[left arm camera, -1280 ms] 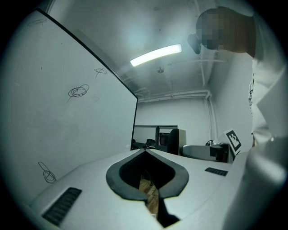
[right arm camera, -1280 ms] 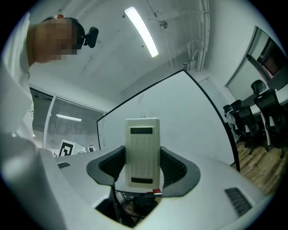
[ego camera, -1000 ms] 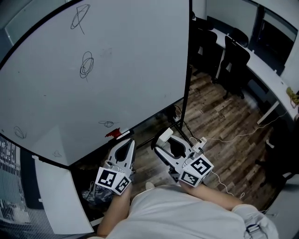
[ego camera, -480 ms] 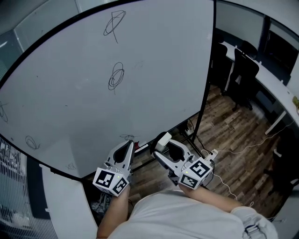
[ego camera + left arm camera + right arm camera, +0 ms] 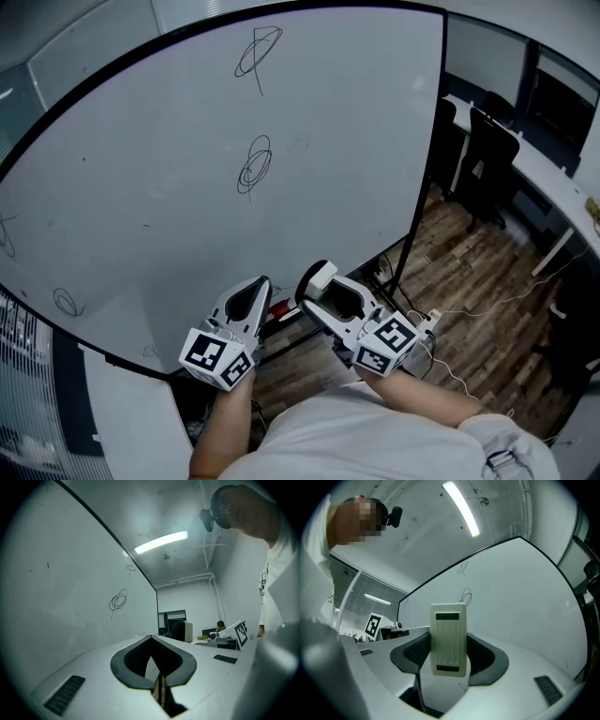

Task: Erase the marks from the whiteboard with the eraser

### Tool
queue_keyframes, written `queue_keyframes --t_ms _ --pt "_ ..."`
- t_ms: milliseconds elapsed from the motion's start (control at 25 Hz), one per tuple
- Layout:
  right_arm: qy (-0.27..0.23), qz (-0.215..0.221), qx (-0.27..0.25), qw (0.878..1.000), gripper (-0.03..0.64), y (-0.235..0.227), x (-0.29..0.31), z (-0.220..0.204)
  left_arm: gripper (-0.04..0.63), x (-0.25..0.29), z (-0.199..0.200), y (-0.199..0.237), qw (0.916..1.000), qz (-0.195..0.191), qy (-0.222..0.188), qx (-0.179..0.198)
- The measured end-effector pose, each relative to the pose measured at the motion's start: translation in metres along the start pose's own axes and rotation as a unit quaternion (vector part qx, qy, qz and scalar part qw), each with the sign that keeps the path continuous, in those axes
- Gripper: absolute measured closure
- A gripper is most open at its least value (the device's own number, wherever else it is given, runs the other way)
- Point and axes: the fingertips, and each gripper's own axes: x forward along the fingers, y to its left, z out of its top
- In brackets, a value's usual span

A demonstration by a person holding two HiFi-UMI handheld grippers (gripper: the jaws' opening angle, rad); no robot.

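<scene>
The right gripper [image 5: 315, 287] has its 2 jaws closed on the eraser [image 5: 322, 274], pressing on its 2 long sides. In the right gripper view the eraser [image 5: 448, 639] stands on end between the dark pads. Its long axis runs up and down the picture and its ribbed pale back faces the camera. Its top end points toward the whiteboard [image 5: 525, 588], which fills the space beyond it. In the head view the eraser is a small pale block at the jaw tips, low in front of the whiteboard's [image 5: 169, 187] bottom edge. Whether it touches the board cannot be told.

The left gripper [image 5: 255, 292] is just beside the right one, also aimed at the board's lower edge. In its own view the left gripper [image 5: 151, 638] has its jaws pressed together with nothing between them.

The board carries several pen scribbles. 1 sits near the top [image 5: 258, 47], 1 at mid-height [image 5: 253, 167] and 1 low at the left [image 5: 66, 302], all well apart from the eraser. The mid-height scribble also shows in the left gripper view [image 5: 118, 600].

Right of the board are a wood floor [image 5: 469, 272] and dark chairs [image 5: 492, 150].
</scene>
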Motion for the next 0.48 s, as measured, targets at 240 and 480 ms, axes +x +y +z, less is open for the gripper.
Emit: queue_keyframes --t_ms 240,480 --pt "-0.005 0.021 -0.050 0.999 0.363 -0.016 0.031 0.026 0.588 0.008 0.013 0.019 0.9998 0.010 -0.005 0.014" --pt "-0.008 0.036 -0.078 0.996 0.364 -0.046 0.071 0.043 0.588 0.017 0.025 0.041 0.9994 0.026 0.002 0.024"
